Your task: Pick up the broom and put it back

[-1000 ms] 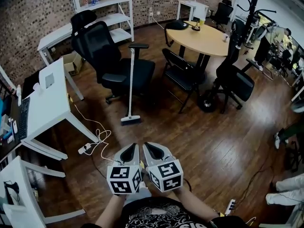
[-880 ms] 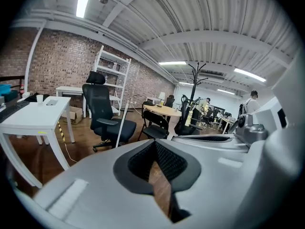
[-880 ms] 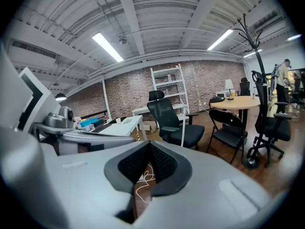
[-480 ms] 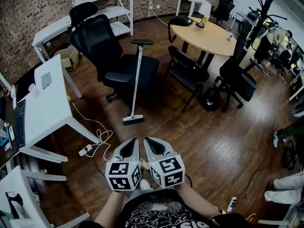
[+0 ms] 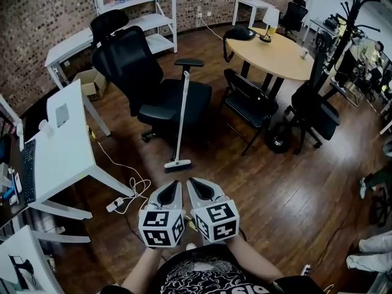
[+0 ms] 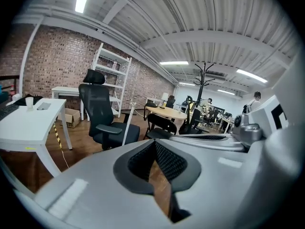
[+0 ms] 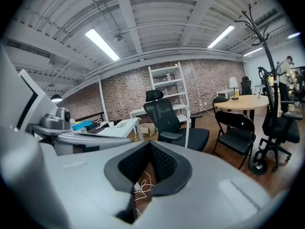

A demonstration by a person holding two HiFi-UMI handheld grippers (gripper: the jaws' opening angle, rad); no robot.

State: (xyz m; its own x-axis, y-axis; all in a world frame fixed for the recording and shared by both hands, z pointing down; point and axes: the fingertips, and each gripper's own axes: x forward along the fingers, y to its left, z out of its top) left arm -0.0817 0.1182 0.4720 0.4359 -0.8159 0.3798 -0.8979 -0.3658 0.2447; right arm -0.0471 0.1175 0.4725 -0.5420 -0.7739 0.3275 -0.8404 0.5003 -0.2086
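At my far left stands the white desk (image 5: 70,139), a keyboard (image 5: 28,170) lying near its left edge. A white cable (image 5: 131,185) trails off it across the wooden floor (image 5: 275,182) to a power strip (image 5: 113,206) beside the desk leg. Behind the desk, a cardboard box (image 5: 93,84) sits on the floor, and a white shelf unit (image 5: 138,0) stands against the brick wall.

Next comes the big black office chair (image 5: 122,66). The broom (image 5: 182,115) stands nearly upright just in front of its seat, the white handle leaning against the chair by the armrest and the head resting on the floor. It is straight ahead of me, apart from both claws.

My left claw (image 5: 171,188) and my right claw (image 5: 197,187) are held side by side, low in front of me, both pointing toward the broom. My left claw's jaws are pressed together at the tips with nothing between them; I see only floorboards through the gap behind the pads. My right claw is closed the same way and empty.

To the right of the broom is a black folding chair (image 5: 257,106), then a round desk (image 5: 278,57) carrying a small lamp (image 5: 268,20). Beyond that, another black chair (image 5: 318,112) stands next to a dark coat stand (image 5: 349,17).
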